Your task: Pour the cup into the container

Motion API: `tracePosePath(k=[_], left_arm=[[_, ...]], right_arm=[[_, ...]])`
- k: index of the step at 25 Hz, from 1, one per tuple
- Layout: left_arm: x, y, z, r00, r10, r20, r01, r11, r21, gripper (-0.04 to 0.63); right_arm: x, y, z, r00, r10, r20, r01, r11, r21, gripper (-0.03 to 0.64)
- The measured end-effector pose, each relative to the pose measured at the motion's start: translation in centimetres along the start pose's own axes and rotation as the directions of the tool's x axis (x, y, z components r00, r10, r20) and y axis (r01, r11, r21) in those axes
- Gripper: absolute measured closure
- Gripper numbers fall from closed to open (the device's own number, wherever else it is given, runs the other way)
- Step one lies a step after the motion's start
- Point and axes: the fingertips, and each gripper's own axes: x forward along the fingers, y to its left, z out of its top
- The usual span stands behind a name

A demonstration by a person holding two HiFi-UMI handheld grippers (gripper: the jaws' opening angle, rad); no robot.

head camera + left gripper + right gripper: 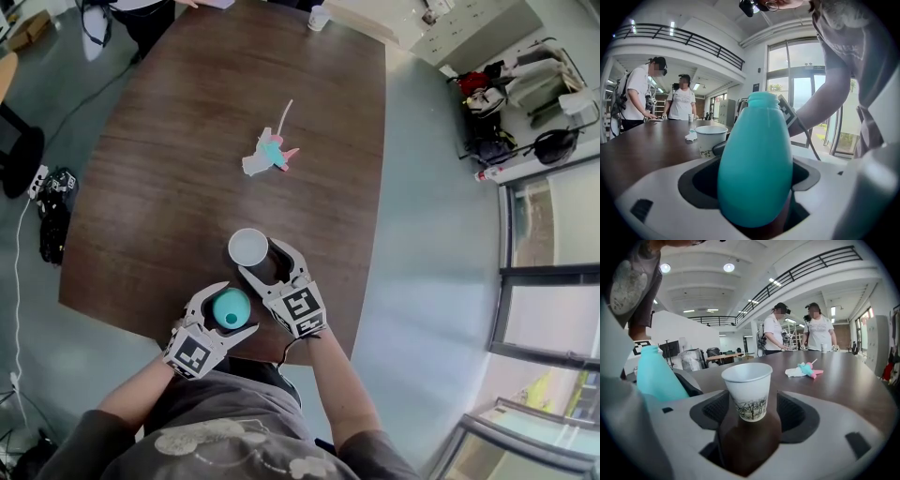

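Left gripper (237,307) jaws tight on one teal container (754,164); right gripper (263,257) jaws wide apart around one free-standing paper cup (747,389).

The table (169,187) is dark brown with a fine wood grain. The cup (747,390) is white, with dark tree silhouettes printed round its lower part. Just beside the cup, the container (754,164) is plain turquoise. The left gripper (231,307) and right gripper (266,260) are white with black pads and black-and-white square markers. Beyond the cup lies a white, turquoise and pink toy (269,153).
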Motion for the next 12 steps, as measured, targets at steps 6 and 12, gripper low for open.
tracePosePath(k=[6,12], left_arm=[[0.0,0.2,0.1,1.0,-0.002,0.009,0.002,1.0,-0.008,0.176],[0.0,0.2,0.1,1.0,-0.009,0.008,0.009,1.0,-0.006,0.176]], right_arm=[[1.7,0.1,-0.3,0.998,-0.002,-0.06,0.0,0.999,-0.039,0.313],[2.8,0.4,0.5,1.0,-0.001,-0.03,-0.001,0.997,-0.074,0.313]])
